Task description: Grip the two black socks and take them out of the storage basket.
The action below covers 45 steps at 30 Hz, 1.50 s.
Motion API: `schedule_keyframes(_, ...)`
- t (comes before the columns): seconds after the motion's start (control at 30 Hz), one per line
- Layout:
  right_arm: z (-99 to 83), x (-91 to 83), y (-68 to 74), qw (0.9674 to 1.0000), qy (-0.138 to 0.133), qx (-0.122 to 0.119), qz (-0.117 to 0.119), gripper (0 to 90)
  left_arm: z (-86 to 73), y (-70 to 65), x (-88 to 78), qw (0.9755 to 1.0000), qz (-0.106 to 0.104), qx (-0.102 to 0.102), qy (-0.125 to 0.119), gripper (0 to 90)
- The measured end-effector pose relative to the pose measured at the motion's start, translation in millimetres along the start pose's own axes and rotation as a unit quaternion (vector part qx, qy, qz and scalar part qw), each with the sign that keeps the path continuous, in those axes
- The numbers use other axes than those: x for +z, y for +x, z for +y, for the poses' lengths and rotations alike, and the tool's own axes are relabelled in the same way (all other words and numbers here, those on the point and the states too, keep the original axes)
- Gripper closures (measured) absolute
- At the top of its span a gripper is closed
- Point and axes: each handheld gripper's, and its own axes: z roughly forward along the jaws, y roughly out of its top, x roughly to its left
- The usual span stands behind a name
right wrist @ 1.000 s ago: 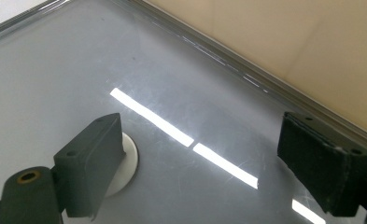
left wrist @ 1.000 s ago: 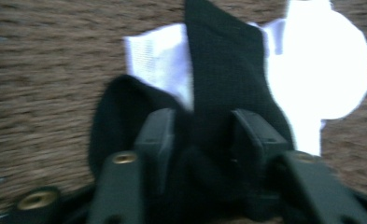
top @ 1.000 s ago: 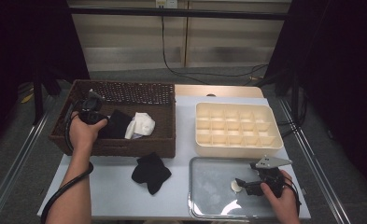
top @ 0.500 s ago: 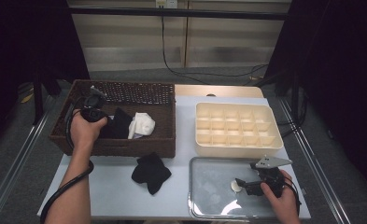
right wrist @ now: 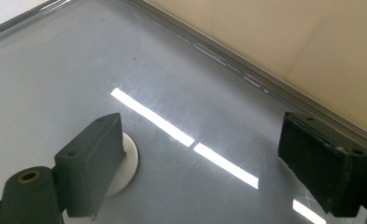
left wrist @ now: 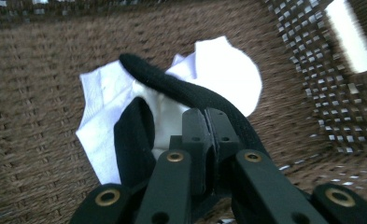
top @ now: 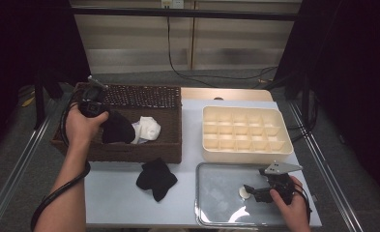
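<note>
In the left gripper view my left gripper (left wrist: 209, 125) is shut on a black sock (left wrist: 181, 88), which drapes up and over the jaws above a white cloth (left wrist: 218, 70) on the basket floor. From above, the left gripper (top: 102, 115) hangs inside the wicker basket (top: 129, 151) with the black sock (top: 118, 130) dangling from it beside the white cloth (top: 148, 128). My right gripper (top: 253, 190) rests low over the metal tray (top: 216, 210), open. A small white disc (right wrist: 127, 161) lies on the tray, half behind the left jaw of the right gripper (right wrist: 204, 158).
A second black sock (top: 156, 179) lies on the white table in front of the basket. A cream compartment tray (top: 245, 131) stands behind the metal tray (right wrist: 78, 70). The table's edges fall off to dark floor on both sides.
My left hand has risen inside the basket, and the black sock has come up with it off the white cloth. The right hand and gripper have stayed where they were.
</note>
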Motion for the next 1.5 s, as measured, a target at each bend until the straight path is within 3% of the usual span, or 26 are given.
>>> schedule_keyframes(0.33,0.0,0.0,0.0,1.0000,0.000,-0.001,0.000,13.4,10.2,-17.5,-29.8,0.9995,-0.014,0.030,-0.005,87.4)
schedule_keyframes(0.7,0.0,0.1,-0.1,1.0000,0.000,-0.001,0.000,13.4,13.7,-35.3,-51.5,0.9979,-0.034,0.052,-0.016,87.4)
schedule_keyframes(0.93,0.0,0.0,0.0,1.0000,0.000,0.000,0.000,13.4,17.3,-50.4,-58.2,0.9967,-0.040,0.069,-0.012,87.6)
schedule_keyframes(1.17,0.1,-0.1,0.5,1.0000,0.001,0.003,-0.001,13.4,22.5,-59.2,-66.6,0.9960,-0.050,0.072,-0.017,87.8)
schedule_keyframes(1.5,0.0,-0.2,0.4,1.0000,0.000,0.002,-0.001,13.4,23.7,-76.4,-80.1,0.9933,-0.065,0.095,-0.010,87.8)
